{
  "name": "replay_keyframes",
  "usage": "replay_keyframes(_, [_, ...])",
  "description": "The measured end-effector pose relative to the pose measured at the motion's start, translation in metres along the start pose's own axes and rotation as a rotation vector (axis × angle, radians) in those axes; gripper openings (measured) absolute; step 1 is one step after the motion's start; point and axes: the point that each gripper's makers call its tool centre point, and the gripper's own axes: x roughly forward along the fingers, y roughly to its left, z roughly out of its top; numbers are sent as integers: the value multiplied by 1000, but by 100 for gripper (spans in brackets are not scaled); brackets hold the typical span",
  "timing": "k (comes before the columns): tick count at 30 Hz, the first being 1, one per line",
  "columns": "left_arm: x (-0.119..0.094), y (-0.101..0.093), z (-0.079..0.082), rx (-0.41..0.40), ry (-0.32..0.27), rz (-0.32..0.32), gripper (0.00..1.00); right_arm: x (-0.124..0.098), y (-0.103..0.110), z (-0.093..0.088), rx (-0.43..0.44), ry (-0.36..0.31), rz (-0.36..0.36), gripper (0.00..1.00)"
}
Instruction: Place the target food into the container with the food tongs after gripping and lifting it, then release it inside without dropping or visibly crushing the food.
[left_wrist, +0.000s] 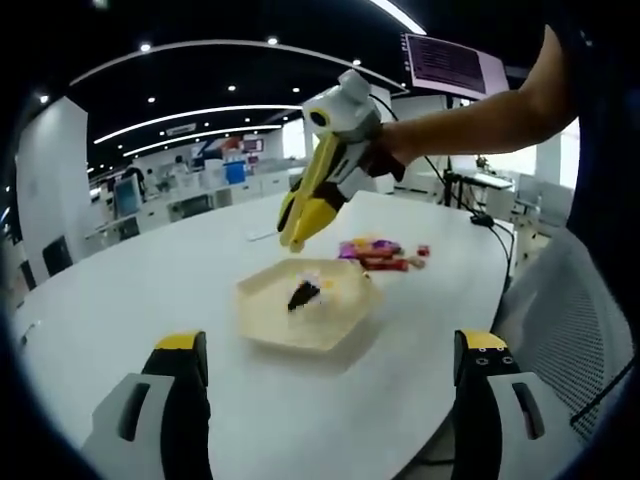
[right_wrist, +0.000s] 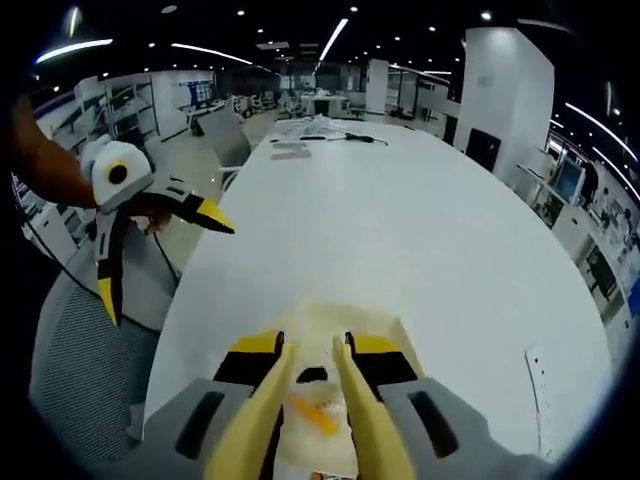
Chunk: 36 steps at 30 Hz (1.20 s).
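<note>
A beige hexagonal container (left_wrist: 262, 325) sits on the white table (left_wrist: 150, 270). It holds a dark food piece (left_wrist: 303, 295) and some orange bits. My right gripper (left_wrist: 345, 160) is shut on yellow food tongs (left_wrist: 305, 205), whose tips hover just above the container's far rim with nothing between them. In the right gripper view the tongs (right_wrist: 262, 420) run forward between my right gripper's jaws (right_wrist: 315, 350), tips slightly apart over the container (right_wrist: 385, 325) and the dark piece (right_wrist: 312, 376). My left gripper (left_wrist: 330, 345) is open at the near side of the container, and shows open at the left (right_wrist: 160, 260).
A small pile of purple and red food pieces (left_wrist: 380, 255) lies on the table beyond the container. A cable (left_wrist: 485, 220) runs off the table's right edge. A grey mesh chair (left_wrist: 570, 310) stands beside the table. Desks and shelves fill the room behind.
</note>
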Motion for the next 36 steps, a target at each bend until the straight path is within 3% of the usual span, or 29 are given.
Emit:
replay_keyframes(16, [0, 0, -1, 2, 6, 4, 99, -20, -5, 11, 5, -71, -19, 24])
replay_keyframes(21, [0, 0, -1, 4, 6, 5, 99, -37, -4, 14, -25, -108, -38, 24])
replay_keyframes(36, [0, 0, -2, 0, 6, 1, 99, -87, -2, -13, -31, -103, -58, 23])
